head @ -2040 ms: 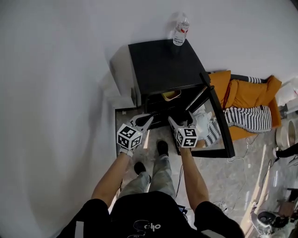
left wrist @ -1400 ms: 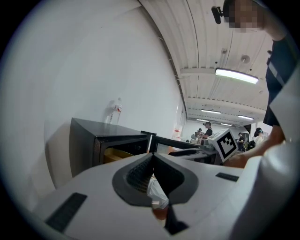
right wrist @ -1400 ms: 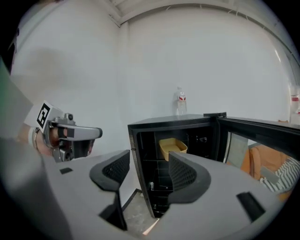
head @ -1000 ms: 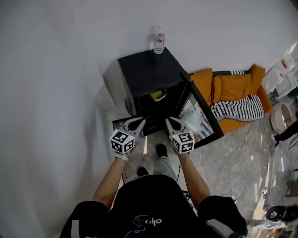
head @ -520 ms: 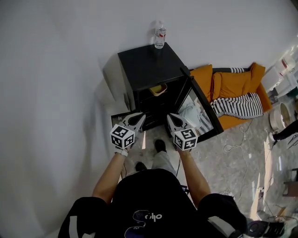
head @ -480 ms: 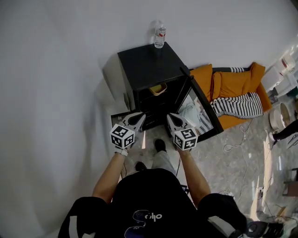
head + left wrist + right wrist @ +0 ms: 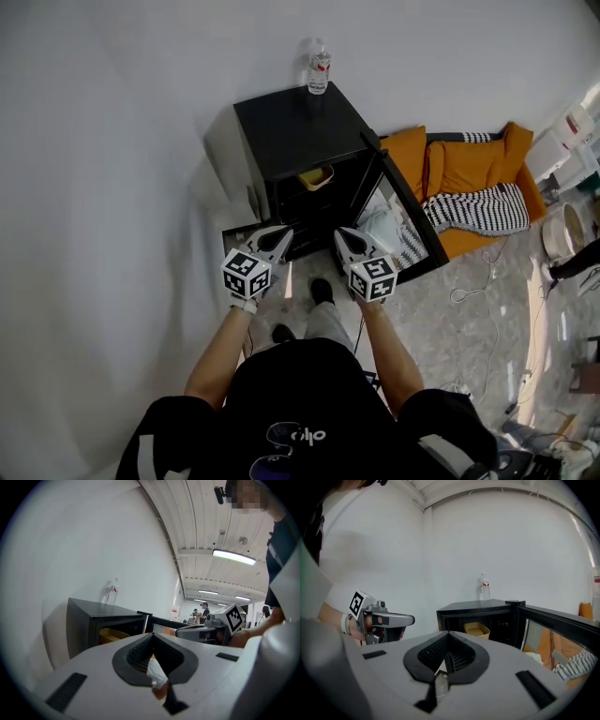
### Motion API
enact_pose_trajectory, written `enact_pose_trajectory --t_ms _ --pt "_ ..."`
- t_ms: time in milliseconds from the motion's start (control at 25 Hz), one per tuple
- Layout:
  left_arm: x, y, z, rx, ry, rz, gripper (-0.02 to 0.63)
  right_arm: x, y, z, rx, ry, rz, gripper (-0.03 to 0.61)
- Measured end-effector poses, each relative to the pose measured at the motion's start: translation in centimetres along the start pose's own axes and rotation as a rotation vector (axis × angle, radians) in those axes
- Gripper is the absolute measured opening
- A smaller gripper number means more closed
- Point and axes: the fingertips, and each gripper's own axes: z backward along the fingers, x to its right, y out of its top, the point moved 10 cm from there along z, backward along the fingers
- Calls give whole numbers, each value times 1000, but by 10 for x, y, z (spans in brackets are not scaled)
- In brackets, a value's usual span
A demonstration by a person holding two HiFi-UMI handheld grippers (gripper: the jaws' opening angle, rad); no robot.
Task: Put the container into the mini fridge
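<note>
The black mini fridge (image 7: 298, 139) stands against the white wall with its door (image 7: 398, 225) swung open to the right. A yellow container (image 7: 316, 176) sits on the upper shelf inside, also seen as the container (image 7: 477, 630) and the container (image 7: 111, 635) in the two gripper views. My left gripper (image 7: 281, 236) and right gripper (image 7: 344, 236) hover side by side in front of the opening, a short way back from it. Both are shut with nothing between the jaws. The left gripper (image 7: 152, 635) and right gripper (image 7: 448, 633) point toward the fridge.
A clear water bottle (image 7: 319, 67) stands on the fridge top at its back edge. An orange cushion with a striped cloth (image 7: 473, 187) lies on the floor right of the door. Cables (image 7: 478, 281) trail over the tiled floor. The person's feet (image 7: 321, 291) are just before the fridge.
Over two seconds both grippers drew back from the fridge opening and the view pulled away. In the last half second almost nothing moved. The container stayed inside.
</note>
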Motion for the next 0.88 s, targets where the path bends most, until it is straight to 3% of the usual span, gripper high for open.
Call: enact_pose_trajectory --t_ms 880 --pt "4 -5 -1 -1 9 12 8 0 -5 2 -21 25 19 8"
